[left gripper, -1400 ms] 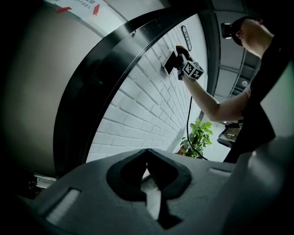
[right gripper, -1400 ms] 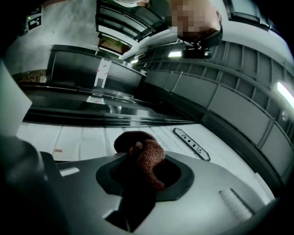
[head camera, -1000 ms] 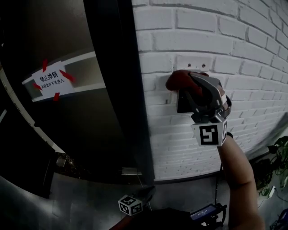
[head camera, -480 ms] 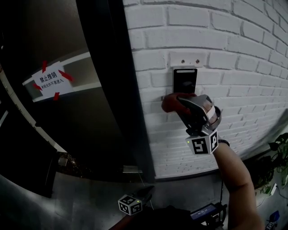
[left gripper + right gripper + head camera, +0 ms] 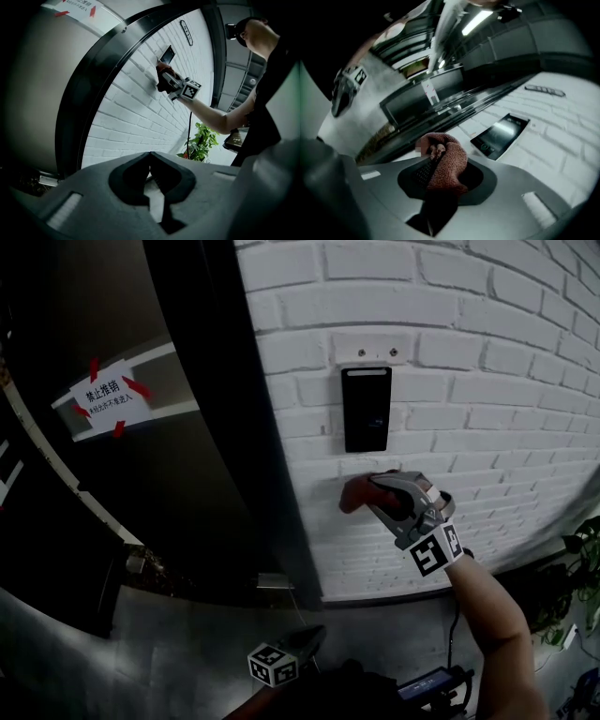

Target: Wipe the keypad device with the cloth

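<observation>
Brick wall [image 5: 487,315] carried the keypad device [image 5: 366,409], mounted just right of the dark door frame [image 5: 234,427]. Right forearm [image 5: 492,615] reached up from low right. Right gripper [image 5: 382,495] was clenched on the red cloth [image 5: 354,493], the wad at the bricks just below the device and apart from it; judged between strokes, screen uncovered. Left gripper [image 5: 150,161] hung low and near, jaws together on nothing.

keypad device [image 5: 366,409]: face uncovered; bare brick wall [image 5: 450,352] around it
right gripper [image 5: 373,499]: just below, at 6 o'clock; clamps cloth [image 5: 353,493]
door frame [image 5: 239,427]: blocks 9 o'clock
</observation>
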A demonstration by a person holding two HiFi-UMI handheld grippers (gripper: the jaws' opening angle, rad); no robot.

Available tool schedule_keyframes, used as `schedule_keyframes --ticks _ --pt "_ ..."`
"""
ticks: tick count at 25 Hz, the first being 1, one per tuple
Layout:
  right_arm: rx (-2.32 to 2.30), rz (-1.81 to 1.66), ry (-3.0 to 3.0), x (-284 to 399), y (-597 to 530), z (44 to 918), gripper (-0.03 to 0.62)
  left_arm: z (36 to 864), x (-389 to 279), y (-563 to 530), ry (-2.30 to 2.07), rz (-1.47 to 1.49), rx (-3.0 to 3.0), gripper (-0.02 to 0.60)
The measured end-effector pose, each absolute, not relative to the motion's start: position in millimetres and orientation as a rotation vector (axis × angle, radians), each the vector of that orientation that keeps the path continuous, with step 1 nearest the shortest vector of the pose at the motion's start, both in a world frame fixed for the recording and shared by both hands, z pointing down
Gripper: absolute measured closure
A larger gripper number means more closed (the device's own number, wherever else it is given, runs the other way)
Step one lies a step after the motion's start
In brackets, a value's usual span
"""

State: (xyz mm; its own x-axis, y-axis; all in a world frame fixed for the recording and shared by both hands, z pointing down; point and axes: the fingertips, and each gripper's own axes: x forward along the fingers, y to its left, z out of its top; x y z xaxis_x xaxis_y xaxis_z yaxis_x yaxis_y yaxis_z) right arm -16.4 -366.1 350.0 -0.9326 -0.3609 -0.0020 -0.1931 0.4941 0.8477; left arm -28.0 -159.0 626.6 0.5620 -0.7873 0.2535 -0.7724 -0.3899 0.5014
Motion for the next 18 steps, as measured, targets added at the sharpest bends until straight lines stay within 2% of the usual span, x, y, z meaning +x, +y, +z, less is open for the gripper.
schedule_keyframes --ticks 6,10,18 --pt "0.109 -0.604 -2.902 26 -293 484 0.491 632 -31 -135 -1.331 -0.007 2.169 0.577" --pt "0.139 0.065 -2.999 52 -257 562 0.491 633 -34 -126 -1.354 -0.001 2.16 0.577" --pt "0.3 0.441 -2.899 91 -173 651 0.49 630 -28 -92 -1.286 -0.002 2.242 0.577"
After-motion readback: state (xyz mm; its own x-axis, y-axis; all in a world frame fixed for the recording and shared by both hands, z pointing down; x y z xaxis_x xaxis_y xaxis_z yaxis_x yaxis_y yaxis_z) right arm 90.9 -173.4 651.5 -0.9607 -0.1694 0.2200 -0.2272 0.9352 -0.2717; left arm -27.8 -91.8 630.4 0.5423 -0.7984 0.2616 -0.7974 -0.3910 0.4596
